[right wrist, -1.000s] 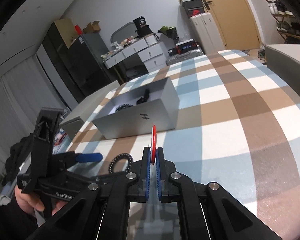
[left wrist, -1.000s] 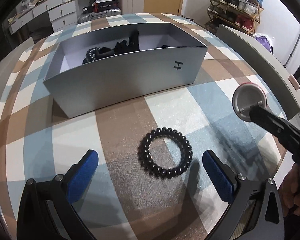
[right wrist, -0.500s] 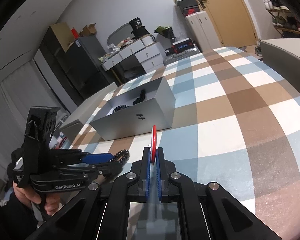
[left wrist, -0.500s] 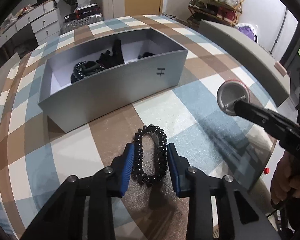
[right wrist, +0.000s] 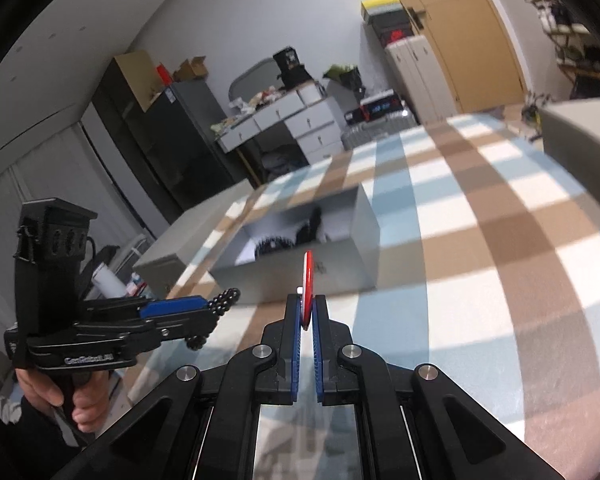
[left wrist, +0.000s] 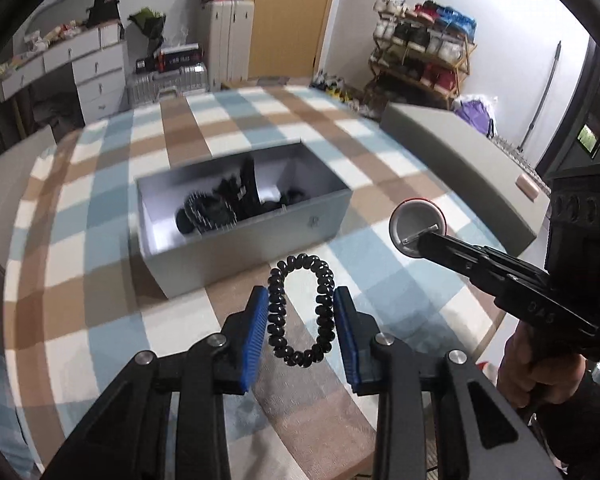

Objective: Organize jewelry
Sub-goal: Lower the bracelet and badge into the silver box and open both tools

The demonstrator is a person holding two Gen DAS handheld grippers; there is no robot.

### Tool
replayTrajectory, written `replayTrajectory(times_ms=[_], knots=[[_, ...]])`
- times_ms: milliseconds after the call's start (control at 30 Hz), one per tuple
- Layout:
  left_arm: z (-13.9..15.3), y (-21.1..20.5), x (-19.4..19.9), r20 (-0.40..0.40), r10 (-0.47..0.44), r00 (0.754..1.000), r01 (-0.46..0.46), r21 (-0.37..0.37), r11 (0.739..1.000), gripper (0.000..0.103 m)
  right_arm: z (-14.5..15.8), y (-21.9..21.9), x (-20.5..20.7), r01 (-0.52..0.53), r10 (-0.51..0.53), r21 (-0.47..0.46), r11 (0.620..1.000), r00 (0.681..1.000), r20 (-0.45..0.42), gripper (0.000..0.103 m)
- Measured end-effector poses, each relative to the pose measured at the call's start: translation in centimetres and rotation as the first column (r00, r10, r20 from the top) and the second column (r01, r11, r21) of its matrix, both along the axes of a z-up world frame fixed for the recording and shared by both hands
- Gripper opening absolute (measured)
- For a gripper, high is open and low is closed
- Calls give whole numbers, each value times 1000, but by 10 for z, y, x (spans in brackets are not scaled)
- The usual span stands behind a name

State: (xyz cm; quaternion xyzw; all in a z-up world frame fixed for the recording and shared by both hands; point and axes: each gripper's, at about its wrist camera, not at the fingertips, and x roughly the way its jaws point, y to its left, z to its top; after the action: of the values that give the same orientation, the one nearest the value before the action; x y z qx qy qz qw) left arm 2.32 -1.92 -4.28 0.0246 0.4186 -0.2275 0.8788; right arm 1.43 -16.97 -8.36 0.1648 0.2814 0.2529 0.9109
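Note:
My left gripper (left wrist: pixel 301 300) is shut on a black beaded bracelet (left wrist: pixel 320 276) and holds it in the air, squeezed into an oval, in front of the grey box (left wrist: pixel 260 240). The box is open and holds several dark jewelry pieces (left wrist: pixel 220 208). My right gripper (right wrist: pixel 308 308) is shut on a thin round red-rimmed disc (right wrist: pixel 308 280), held on edge. The disc (left wrist: pixel 416 224) shows its grey face in the left wrist view, right of the box. The left gripper (right wrist: pixel 220 302) with the bracelet (right wrist: pixel 226 298) shows at the left of the right wrist view.
The table (left wrist: pixel 100 320) has a blue, brown and white checked cloth. A grey bench (left wrist: pixel 460 160) runs along its right side. Drawers, suitcases and a shoe rack stand beyond the table.
My left gripper shut on the bracelet and lifted it off the cloth toward the box. My right gripper still holds the disc and has risen a little.

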Motion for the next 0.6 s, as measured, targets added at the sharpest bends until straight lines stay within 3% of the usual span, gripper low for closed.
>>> replayTrajectory(times_ms=[367, 600], knots=[[29, 17, 40, 99, 50, 994, -45, -50, 998, 27, 37, 28, 47, -69, 72, -46, 997, 994, 84, 5], [22, 24, 83, 89, 46, 995, -39, -79, 996, 27, 40, 45, 88, -113, 117, -57, 992, 991, 66, 5]])
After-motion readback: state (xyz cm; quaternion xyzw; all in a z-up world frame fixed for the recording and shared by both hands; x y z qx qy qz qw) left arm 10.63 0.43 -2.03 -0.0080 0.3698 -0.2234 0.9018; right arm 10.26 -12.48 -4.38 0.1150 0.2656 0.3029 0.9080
